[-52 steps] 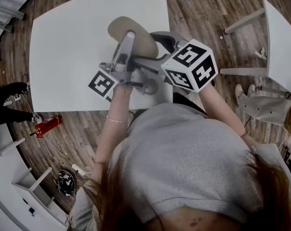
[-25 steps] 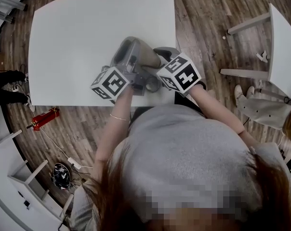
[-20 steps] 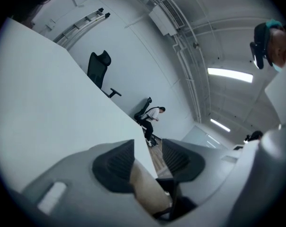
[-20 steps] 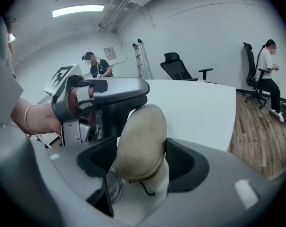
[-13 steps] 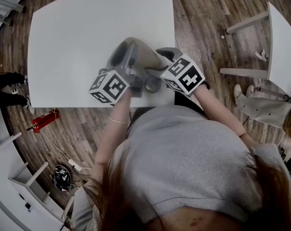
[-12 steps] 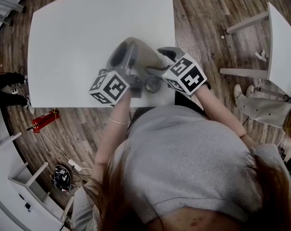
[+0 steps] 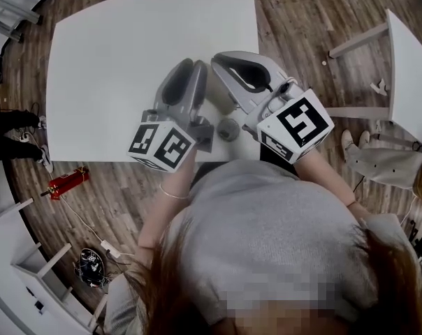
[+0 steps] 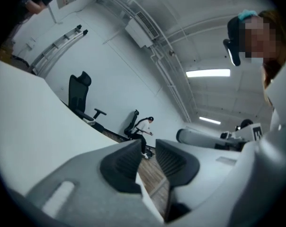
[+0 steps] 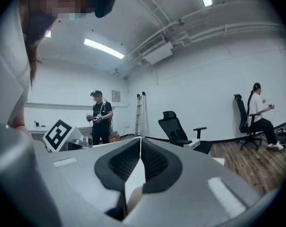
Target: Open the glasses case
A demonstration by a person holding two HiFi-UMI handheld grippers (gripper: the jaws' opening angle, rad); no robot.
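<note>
Glasses case: axis unclear (left tongs narrowed, right tongs snapped together, both empty)

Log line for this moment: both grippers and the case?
left gripper: jaws just closing, narrow gap, nothing between | right gripper: jaws just closed, pads together | glasses case: mostly hidden between grippers, lid unclear

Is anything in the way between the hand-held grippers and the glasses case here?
Nothing visible. The left hand-held gripper, slightly open, and the right hand-held gripper, shut, have just been closing, both empty and pointing level. The case seems to show only as a tan sliver between them; the table holds nothing else.
</note>
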